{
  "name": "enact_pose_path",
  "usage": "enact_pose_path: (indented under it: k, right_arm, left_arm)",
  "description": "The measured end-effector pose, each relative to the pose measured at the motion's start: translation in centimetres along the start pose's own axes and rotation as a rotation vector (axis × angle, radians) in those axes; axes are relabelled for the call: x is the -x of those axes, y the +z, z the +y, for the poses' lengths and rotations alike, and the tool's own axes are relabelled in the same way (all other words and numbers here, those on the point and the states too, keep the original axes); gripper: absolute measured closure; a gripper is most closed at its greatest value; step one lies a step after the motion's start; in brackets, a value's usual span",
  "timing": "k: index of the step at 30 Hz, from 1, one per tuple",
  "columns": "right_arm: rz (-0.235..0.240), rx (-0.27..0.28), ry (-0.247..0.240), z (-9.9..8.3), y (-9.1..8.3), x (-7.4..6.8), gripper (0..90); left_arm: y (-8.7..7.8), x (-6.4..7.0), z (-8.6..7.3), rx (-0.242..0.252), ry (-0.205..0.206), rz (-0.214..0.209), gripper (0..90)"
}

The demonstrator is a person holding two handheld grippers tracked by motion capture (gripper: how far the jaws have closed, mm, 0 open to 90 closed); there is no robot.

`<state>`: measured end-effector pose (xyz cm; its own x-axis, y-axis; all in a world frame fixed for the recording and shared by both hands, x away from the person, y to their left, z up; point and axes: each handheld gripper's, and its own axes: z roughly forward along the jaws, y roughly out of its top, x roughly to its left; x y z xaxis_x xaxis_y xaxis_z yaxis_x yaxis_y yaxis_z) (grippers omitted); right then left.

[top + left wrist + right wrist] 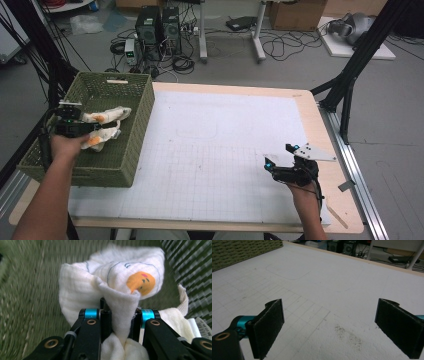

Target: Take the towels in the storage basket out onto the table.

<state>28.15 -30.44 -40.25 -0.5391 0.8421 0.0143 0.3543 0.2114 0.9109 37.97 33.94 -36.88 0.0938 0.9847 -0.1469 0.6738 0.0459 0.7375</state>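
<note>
Left tool (121, 315): clamped on muslin cloth (110, 287) fold inside green basket (131, 125) | right tool (332, 327): wide open, nothing held | risk: thin pinch, cloth may be dropped or snagged on the rim.

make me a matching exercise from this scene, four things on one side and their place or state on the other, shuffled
Things:
1. left gripper
2. right gripper
3. white cloth
4. green basket

Places or states:
A. stands at the left end of the table
B. jaws wide apart over the white gridded mat
C. pinched between two jaws, inside the basket
D. shut on a fold of fabric

Pairs: 1-D, 2-B, 3-C, 4-A
</note>
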Motion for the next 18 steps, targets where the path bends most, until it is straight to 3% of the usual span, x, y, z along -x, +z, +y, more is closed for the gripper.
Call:
enact_pose_path:
  k: [1,2,5,6,7,9,10,15,18]
  right_arm:
    - [0.000,0.001,0.001,0.0,0.0,0.0,7.9]
    - [0.000,0.000,0.000,0.0,0.0,0.0,7.9]
    - [0.001,0.001,-0.001,0.0,0.0,0.0,7.9]
    - [0.001,0.001,-0.001,0.0,0.0,0.0,7.9]
    - [0.000,0.001,0.000,0.0,0.0,0.0,7.9]
    - [0.001,0.000,0.003,0.0,0.0,0.0,7.9]
    - [0.001,0.001,0.001,0.0,0.0,0.0,7.9]
    - [0.003,0.003,0.000,0.0,0.0,-0.1,7.9]
    - [0.004,0.003,0.001,0.1,0.0,-0.1,7.9]
  left_arm:
    - [-0.4,-0.1,0.1,0.035,-0.010,-0.010,77.4]
    - [-0.4,-0.1,0.1,0.035,-0.010,-0.010,77.4]
    - [-1.9,-0.2,0.6,0.141,-0.007,-0.015,77.4]
    - [-1.9,-0.2,0.6,0.141,-0.007,-0.015,77.4]
    - [-2.6,-0.2,0.8,0.194,-0.005,-0.018,77.4]
    - [-3.4,-0.2,1.0,0.246,0.001,-0.021,77.3]
    - [-3.4,-0.2,1.0,0.246,0.001,-0.021,77.4]
    - [-5.9,0.1,2.1,0.380,0.016,-0.043,77.3]
    - [-6.8,0.6,2.5,0.421,0.034,-0.058,77.3]
